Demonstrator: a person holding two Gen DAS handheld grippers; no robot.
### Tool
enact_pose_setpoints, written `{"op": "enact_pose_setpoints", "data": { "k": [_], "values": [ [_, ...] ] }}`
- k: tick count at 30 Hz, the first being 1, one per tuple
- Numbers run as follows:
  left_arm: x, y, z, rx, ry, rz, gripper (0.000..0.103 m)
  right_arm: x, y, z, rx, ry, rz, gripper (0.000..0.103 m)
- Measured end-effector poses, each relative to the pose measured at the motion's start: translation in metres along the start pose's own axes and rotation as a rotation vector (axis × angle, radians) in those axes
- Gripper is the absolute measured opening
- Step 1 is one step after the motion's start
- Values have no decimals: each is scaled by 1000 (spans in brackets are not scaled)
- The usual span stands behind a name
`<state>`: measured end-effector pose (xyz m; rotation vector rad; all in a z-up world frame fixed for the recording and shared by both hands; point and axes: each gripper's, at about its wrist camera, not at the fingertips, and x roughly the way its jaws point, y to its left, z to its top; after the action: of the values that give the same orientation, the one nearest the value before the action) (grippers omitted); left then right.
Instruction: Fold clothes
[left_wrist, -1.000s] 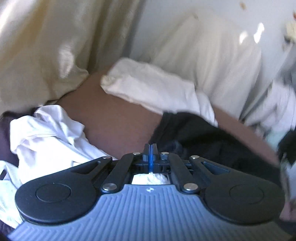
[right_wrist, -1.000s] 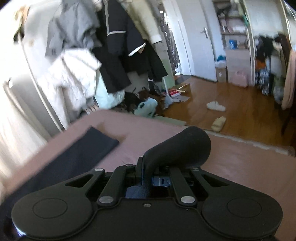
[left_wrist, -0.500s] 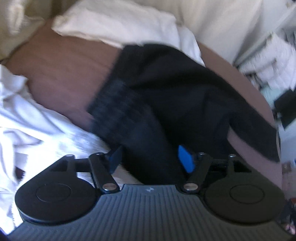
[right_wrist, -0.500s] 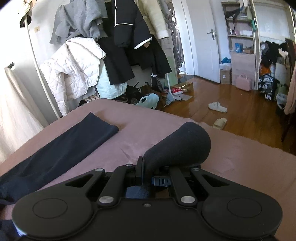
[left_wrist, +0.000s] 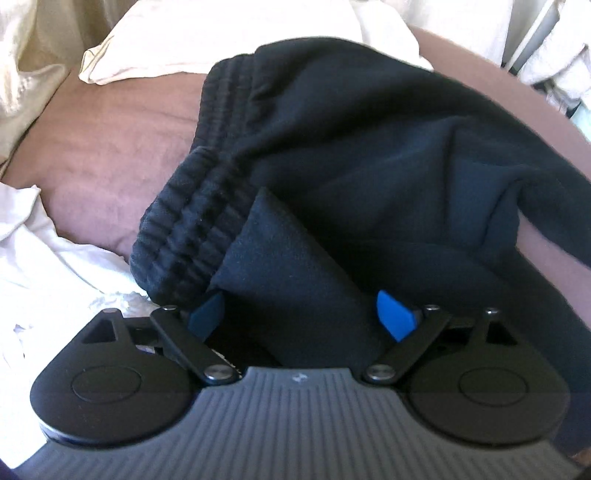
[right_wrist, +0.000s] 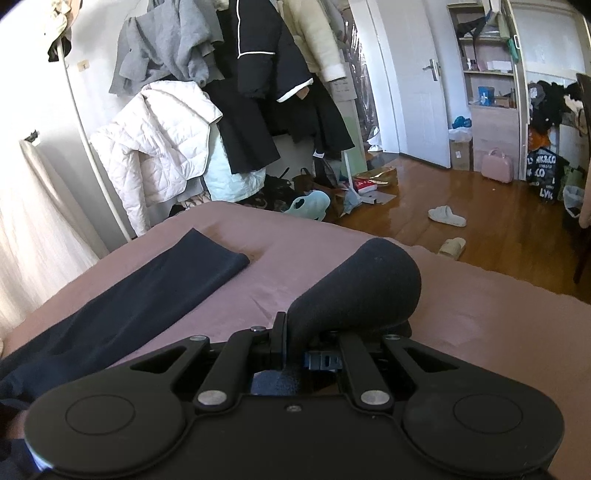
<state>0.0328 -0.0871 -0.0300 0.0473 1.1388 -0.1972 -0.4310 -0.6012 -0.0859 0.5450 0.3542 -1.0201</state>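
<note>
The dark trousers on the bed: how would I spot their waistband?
Start at the mauve bed, between the white pillow and the crumpled white cloth. The navy trousers lie there; their waistband is the thick ribbed, gathered edge, unlike the smooth fabric beside it.

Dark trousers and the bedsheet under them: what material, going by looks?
Dark trousers: looks like a soft matte navy knit, maybe fleece or jersey; the waistband is ribbed and gathered, so probably elastic. Bedsheet: thin mauve woven fabric, matte, with fine creases; cotton or a blend, can't tell.
</note>
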Motion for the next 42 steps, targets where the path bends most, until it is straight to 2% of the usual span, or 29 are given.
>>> {"op": "enact_pose_setpoints", "data": {
  "k": [1, 2, 3, 6, 8, 13, 15, 17, 21, 25, 28, 31, 34, 36, 38, 40, 41, 42],
  "values": [
    [-1, -1, -2, 21, -16, 16, 48, 0, -1, 0, 5, 0, 1, 10],
    [-2, -3, -4, 53, -31, 36, 1, 1, -2, 0, 11, 0, 3, 10],
    [-1, -10, -9, 144, -37, 78, 2, 1, -4, -1, 19, 0, 7, 10],
    [-4, -13, -19, 182, -78, 67, 2, 2, -7, -1, 39, 2, 14, 10],
    [-11, -7, -19, 144, -97, 42, 2, 3, -8, -1, 48, 5, 14, 10],
    [-22, 17, -10, 12, -87, -65, 2, 1, -8, -2, 52, 2, 14, 10],
    [-24, 20, -14, -2, -102, -74, 2, 1, -8, -1, 50, 1, 13, 10],
    [-30, 18, -20, 10, -150, -71, 2, 1, -8, -1, 53, 0, 15, 10],
    [-62, 10, -27, 77, -306, -67, 1, 1, -7, 1, 58, 1, 30, 10],
    [-85, 13, -14, 75, -418, -72, 1, 8, -1, 34, 67, 21, 101, 10],
    [-98, 29, -1, -8, -486, -46, 1, 13, 6, 73, 109, 33, 154, 10],
    [-101, 53, 21, -104, -520, -48, 1, 23, 23, 108, 106, 72, 165, 10],
    [-90, 72, 52, -183, -521, -68, 1, 47, 61, 141, -1, 138, 175, 9],
    [-72, 72, 83, -210, -511, -62, 1, 80, 90, 165, -54, 215, 210, 9],
    [-48, 66, 110, -230, -498, -55, 1, 131, 121, 187, -78, 306, 232, 8],
    [-14, 56, 133, -279, -529, -29, 1, 172, 152, 198, -134, 301, 251, 9],
    [3, 51, 142, -307, -551, -19, 2, 190, 164, 197, -143, 259, 273, 14],
    [25, 45, 149, -303, -555, 1, 4, 208, 177, 196, -151, 218, 296, 27]
  ]
}}
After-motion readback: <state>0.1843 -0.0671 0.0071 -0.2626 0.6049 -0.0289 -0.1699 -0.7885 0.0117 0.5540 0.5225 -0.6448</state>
